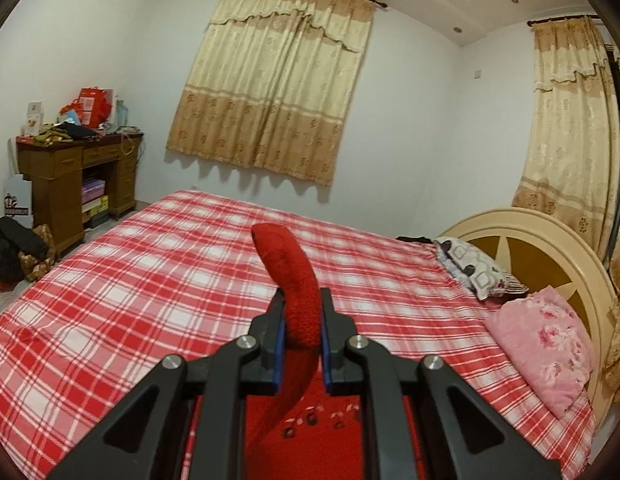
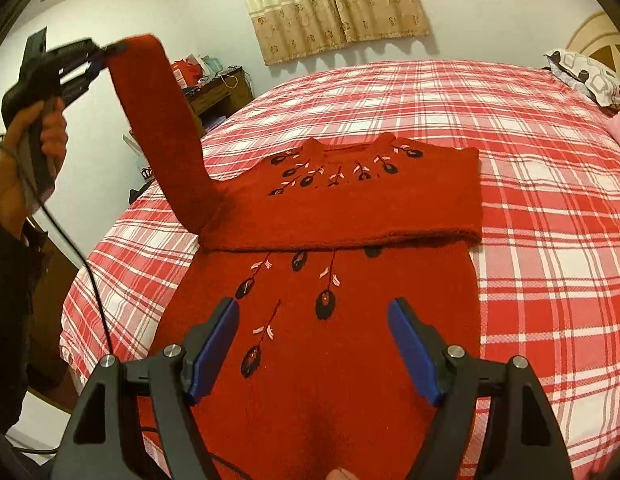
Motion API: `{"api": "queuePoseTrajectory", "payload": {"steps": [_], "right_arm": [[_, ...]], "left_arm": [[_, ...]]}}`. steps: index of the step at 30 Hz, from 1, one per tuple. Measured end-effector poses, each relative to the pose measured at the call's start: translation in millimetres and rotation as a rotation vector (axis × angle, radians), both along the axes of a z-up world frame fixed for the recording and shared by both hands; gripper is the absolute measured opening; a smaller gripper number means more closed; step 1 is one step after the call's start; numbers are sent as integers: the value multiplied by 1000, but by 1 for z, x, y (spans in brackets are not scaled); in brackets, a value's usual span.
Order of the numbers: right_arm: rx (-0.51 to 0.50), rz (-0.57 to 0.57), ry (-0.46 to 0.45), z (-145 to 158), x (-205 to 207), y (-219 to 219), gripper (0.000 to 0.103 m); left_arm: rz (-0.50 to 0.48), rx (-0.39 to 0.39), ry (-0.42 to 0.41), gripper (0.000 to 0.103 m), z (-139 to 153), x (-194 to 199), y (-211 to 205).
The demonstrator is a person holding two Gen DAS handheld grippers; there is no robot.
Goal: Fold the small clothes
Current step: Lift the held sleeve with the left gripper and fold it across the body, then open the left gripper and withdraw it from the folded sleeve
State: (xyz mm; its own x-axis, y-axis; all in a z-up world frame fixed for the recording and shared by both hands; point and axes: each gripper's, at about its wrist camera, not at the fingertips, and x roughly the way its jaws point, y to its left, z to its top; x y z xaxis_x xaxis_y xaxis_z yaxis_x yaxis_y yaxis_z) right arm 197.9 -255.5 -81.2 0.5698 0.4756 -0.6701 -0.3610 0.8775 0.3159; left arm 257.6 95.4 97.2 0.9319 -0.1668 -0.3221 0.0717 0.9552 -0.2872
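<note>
A: Where do we have the red sweater (image 2: pixel 329 208) right now?

B: It lies on the plaid bed (image 2: pixel 549 200), filling the centre and lower middle of the right wrist view. Its top part, with the neckline and the dark embroidered flowers, sits across the middle of the frame, and a folded band of red knit crosses the body just below it.

A: And the sleeve (image 2: pixel 162 128)?

B: We hold it up off the bed. It rises from the sweater's left shoulder toward the upper left of that frame, where our left tool (image 2: pixel 106 50) is clamped on its cuff. In the left wrist view the same sleeve (image 1: pixel 298 280) stands up between the two blue pads (image 1: pixel 281 344), pinched at the lower centre.

A: What about our right tool (image 2: pixel 313 344)?

B: Its fingers stand wide apart at the bottom centre, above the sweater's lower body, gripping nothing.

A: Anything else around us?

B: A pink floral pillow (image 1: pixel 549 340) and a patterned pillow (image 1: pixel 469 264) lie at the right by the headboard (image 1: pixel 549 240). Beige curtains (image 1: pixel 278 92) hang at the upper centre, and a cluttered wooden counter (image 1: pixel 78 168) stands at the left.
</note>
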Motion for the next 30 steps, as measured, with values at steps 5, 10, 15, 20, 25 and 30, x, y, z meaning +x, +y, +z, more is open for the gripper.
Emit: {"api": "queuePoseTrajectory", "payload": {"steps": [5, 10, 15, 20, 25, 30], "right_arm": [[18, -17, 15, -8, -4, -10, 78], [26, -40, 37, -16, -6, -20, 78], [36, -57, 59, -25, -12, -26, 78], [33, -61, 77, -35, -19, -28, 78], [41, -87, 107, -48, -24, -40, 78], [55, -120, 136, -62, -22, -50, 78]], "left_arm": [[-57, 3, -4, 14, 1, 8, -29], [-108, 21, 7, 14, -10, 19, -64], [-175, 20, 61, 14, -47, 33, -114], [-239, 77, 133, 14, -90, 46, -172], [-277, 203, 201, 18, -134, 59, -220], [-376, 299, 245, 25, -153, 53, -239]]}}
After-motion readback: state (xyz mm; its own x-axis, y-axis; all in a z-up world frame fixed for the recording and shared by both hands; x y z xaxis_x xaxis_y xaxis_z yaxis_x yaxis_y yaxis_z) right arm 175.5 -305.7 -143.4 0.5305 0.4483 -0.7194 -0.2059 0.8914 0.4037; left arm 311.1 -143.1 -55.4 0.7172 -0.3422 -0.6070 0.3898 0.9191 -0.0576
